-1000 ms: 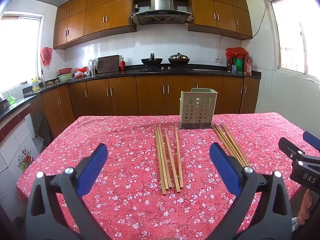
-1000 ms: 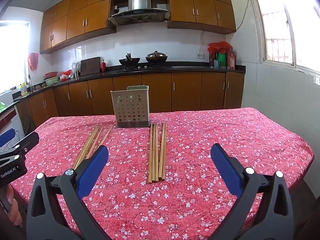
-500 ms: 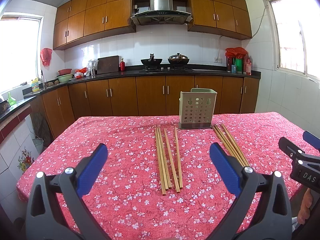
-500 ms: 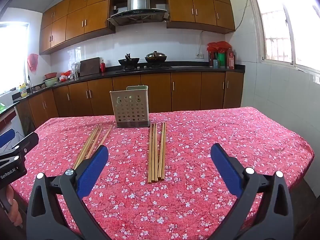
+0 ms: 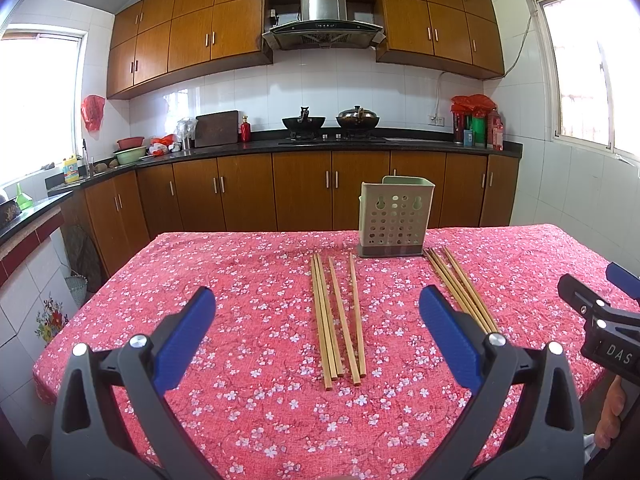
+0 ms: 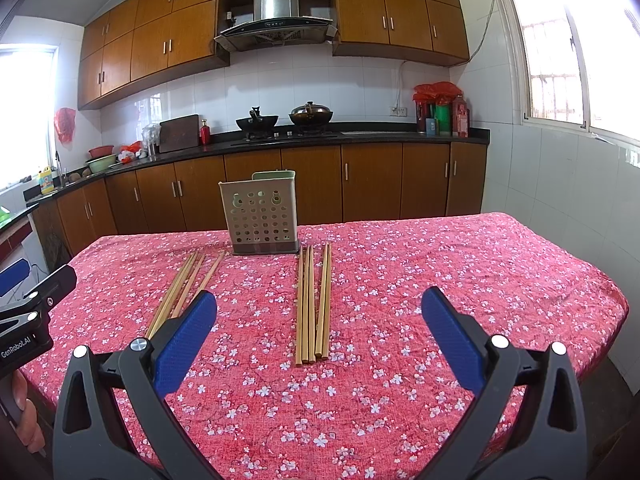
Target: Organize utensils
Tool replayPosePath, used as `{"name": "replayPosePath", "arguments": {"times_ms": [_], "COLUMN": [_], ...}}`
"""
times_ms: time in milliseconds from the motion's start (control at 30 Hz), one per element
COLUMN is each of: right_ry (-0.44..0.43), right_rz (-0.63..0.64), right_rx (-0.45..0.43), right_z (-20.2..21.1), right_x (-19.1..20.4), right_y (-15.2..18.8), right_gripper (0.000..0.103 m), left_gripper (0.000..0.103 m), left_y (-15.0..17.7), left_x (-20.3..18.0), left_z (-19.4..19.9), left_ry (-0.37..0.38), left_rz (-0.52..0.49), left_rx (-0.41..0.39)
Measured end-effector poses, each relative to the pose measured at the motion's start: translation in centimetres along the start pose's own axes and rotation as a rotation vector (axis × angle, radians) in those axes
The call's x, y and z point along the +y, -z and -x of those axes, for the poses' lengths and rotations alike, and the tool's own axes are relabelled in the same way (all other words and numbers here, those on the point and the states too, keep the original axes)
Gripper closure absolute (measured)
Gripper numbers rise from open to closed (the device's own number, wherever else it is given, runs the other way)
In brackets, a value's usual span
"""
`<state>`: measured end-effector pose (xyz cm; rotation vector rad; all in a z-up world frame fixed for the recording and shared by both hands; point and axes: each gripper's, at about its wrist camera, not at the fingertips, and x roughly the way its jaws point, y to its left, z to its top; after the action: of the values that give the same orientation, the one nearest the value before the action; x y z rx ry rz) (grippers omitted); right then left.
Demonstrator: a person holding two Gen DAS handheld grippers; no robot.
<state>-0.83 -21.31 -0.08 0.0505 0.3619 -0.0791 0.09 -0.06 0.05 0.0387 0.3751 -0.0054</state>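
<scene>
The perforated holder (image 5: 395,220) stands near the table's (image 5: 224,264) far edge, flanked by two chopstick bundles, one (image 5: 338,316) left and one (image 5: 460,288) right. Bare cloth runs along the near edge and toward both side edges, with nothing upright there.

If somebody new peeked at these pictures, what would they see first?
Probably the bright red flowery tablecloth that covers the whole table. Next come two bunches of chopsticks lying flat on it, one on the left and one on the right, with the holey holder standing upright at the far end between them.
</scene>
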Motion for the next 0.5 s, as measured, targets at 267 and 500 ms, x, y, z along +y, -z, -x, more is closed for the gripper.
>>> {"name": "replayPosePath", "arguments": {"times_ms": [267, 500], "right_ry": [-0.001, -0.001], "right_rz": [-0.001, -0.002], "right_rx": [0.002, 0.002], "right_z": [-0.04, -0.08], "right_x": [0.00, -0.08], "right_y": [0.10, 0.13], "right_gripper": [0.002, 0.002], "left_gripper": [0.004, 0.004], "left_y": [0.07, 0.10], "left_x": [0.12, 0.03], "left_z": [0.02, 0.07], "left_ry": [0.000, 0.001], "left_rz": [0.001, -0.001], "left_rx": [-0.002, -0.002]}}
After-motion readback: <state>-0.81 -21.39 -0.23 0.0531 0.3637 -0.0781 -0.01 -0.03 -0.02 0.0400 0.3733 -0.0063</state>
